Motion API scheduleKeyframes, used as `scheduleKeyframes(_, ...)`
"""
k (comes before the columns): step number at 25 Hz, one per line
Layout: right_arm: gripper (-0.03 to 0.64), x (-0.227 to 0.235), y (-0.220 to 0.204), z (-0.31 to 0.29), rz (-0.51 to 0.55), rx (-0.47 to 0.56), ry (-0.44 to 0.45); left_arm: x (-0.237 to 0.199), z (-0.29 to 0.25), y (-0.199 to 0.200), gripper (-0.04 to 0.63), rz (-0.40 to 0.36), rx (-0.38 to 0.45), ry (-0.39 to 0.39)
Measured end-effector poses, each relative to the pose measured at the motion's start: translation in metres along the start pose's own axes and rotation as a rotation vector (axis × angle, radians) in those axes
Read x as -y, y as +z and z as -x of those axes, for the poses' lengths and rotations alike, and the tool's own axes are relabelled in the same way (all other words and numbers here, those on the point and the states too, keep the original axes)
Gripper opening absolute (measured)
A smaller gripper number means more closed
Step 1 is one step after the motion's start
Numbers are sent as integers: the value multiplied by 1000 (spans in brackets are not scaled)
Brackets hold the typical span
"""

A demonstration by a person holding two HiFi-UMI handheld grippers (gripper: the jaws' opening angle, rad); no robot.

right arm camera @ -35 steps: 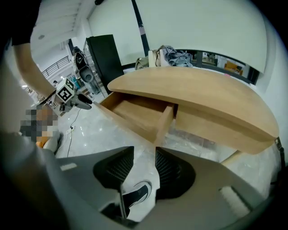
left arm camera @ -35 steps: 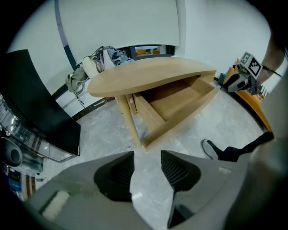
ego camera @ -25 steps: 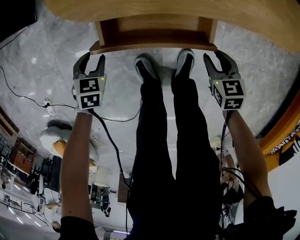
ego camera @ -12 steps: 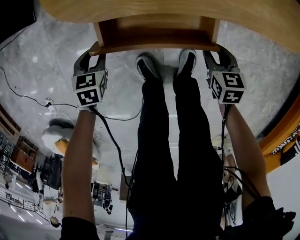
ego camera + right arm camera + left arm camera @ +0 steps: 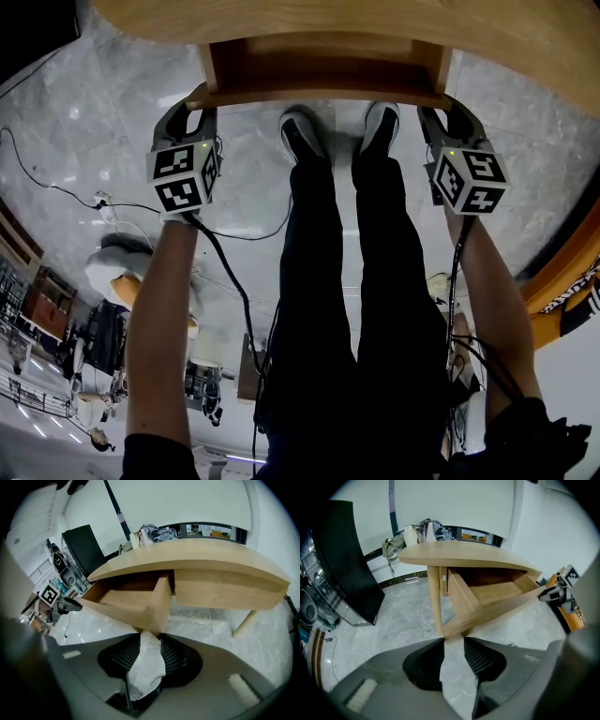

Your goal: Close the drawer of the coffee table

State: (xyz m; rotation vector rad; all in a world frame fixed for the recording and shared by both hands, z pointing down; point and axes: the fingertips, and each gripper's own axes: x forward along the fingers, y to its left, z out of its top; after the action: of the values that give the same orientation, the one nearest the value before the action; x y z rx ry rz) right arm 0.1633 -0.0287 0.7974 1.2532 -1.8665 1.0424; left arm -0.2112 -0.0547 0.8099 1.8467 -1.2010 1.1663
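The wooden coffee table [image 5: 375, 19] fills the top of the head view, and its drawer [image 5: 319, 70] stands pulled out toward me. My left gripper [image 5: 190, 101] sits at the left end of the drawer front, my right gripper [image 5: 448, 103] at the right end. In the left gripper view the drawer's corner [image 5: 451, 631] lies right at the tips of my left gripper [image 5: 453, 640], whose jaws are closing. In the right gripper view the other corner [image 5: 151, 626] meets the tips of my right gripper [image 5: 150, 637], also closing. I see only marble floor deeper between both pairs of pads.
My legs and shoes [image 5: 302, 131] stand between the grippers, just under the drawer front. Cables [image 5: 56, 192] trail over the marble floor at left. A black cabinet [image 5: 347, 564] stands left of the table; table legs [image 5: 435, 597] [image 5: 246, 623] flank the drawer.
Both grippers moved up to the ends of the drawer front and rolled slightly. Their jaws have narrowed around the corners.
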Motion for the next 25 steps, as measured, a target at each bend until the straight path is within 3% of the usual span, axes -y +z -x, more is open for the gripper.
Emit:
scheduleKeyframes(9,138,10,14,0,-43,-1,-25,6,1,6,140,24,-14,-14)
scheduleKeyframes(25,138,17,42,-13,-69,30,-14,-7,-12,34,140,66,42,5)
